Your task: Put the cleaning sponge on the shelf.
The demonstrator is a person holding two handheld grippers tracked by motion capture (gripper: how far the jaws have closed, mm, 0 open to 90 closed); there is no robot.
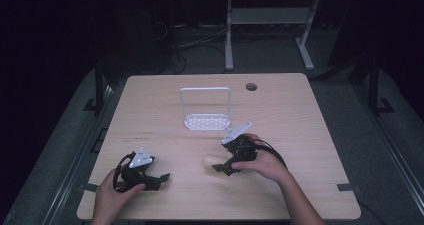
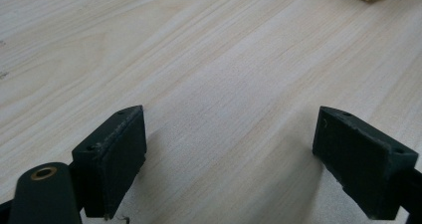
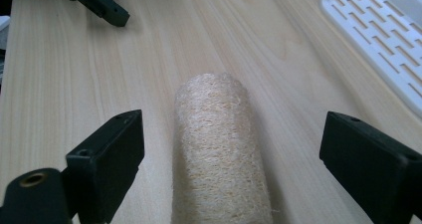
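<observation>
Right gripper (image 3: 231,159), fingers spread, straddles a loofah roll (image 3: 219,154) on the worktop (image 1: 150,110); left gripper (image 2: 231,159) fingers released, empty. No legible writing.

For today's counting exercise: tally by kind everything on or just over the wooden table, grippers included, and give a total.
Handheld grippers: 2, the left gripper and the right gripper
Loofah roll: 1
White rack: 1
Total: 4
</observation>
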